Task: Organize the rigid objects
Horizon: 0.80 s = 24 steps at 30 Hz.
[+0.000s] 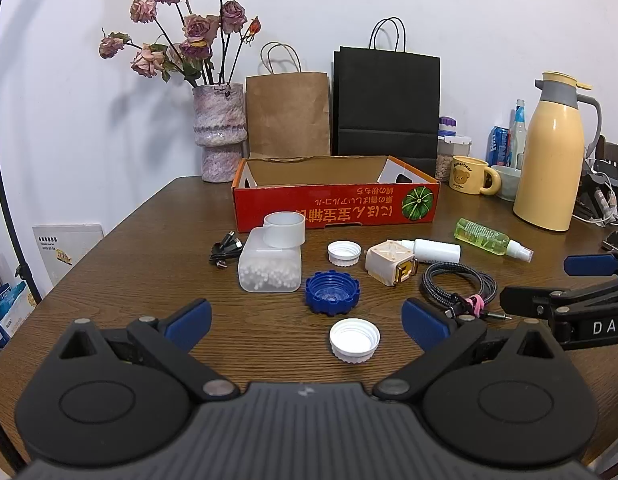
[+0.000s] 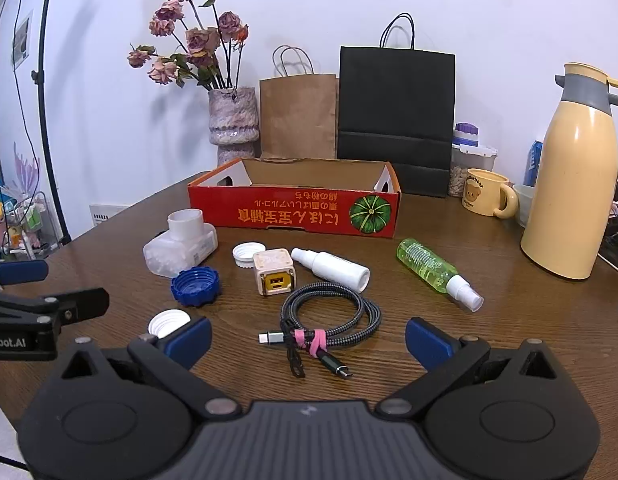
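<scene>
A red cardboard box [image 1: 336, 207] [image 2: 293, 213] stands open at the table's middle back. In front of it lie a cotton-swab container [image 1: 270, 266] [image 2: 180, 246], a blue cap [image 1: 332, 291] [image 2: 195, 286], two white caps [image 1: 354, 339] [image 1: 343, 252], a beige charger cube [image 1: 390, 262] [image 2: 273, 272], a white bottle [image 1: 435, 250] [image 2: 331, 269], a green spray bottle [image 1: 489, 240] [image 2: 435, 272] and a coiled cable [image 1: 459, 286] [image 2: 329, 316]. My left gripper [image 1: 307, 322] is open around the near white cap. My right gripper [image 2: 309, 340] is open around the cable.
A vase of dried roses [image 1: 219, 130], a brown bag [image 1: 288, 114] and a black bag [image 1: 387, 106] stand behind the box. A yellow thermos [image 1: 551, 160], a mug [image 1: 471, 175], bottles and cords crowd the right side. A small black cable [image 1: 225, 250] lies left.
</scene>
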Motion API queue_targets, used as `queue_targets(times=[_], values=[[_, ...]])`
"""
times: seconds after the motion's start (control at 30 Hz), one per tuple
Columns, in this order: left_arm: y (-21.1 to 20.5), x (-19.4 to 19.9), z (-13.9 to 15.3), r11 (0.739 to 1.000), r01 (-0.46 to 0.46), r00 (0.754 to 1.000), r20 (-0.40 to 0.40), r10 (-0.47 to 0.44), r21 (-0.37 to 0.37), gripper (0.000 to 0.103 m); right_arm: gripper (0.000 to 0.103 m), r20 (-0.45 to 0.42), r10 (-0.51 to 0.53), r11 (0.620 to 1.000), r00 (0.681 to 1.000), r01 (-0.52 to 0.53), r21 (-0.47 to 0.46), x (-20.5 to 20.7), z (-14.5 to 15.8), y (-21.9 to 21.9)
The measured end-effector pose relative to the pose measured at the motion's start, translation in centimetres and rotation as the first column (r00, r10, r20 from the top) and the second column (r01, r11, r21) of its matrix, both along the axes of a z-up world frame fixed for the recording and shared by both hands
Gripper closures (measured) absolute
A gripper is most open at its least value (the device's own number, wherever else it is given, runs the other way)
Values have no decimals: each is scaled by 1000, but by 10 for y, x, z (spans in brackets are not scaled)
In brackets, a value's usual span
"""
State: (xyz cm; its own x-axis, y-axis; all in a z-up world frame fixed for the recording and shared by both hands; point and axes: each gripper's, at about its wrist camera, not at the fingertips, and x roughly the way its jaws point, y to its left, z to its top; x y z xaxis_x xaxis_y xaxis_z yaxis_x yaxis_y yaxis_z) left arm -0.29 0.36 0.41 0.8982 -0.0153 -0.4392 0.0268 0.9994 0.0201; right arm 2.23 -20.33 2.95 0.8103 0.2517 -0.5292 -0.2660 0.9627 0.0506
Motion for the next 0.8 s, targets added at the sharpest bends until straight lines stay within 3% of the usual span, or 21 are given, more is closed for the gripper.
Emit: queue_targets(times=[0.8], values=[[-1, -1, 6, 1000, 5, 1000, 4, -5, -7, 0, 0, 14, 2, 1000, 1000, -2, 2, -5, 12, -1]])
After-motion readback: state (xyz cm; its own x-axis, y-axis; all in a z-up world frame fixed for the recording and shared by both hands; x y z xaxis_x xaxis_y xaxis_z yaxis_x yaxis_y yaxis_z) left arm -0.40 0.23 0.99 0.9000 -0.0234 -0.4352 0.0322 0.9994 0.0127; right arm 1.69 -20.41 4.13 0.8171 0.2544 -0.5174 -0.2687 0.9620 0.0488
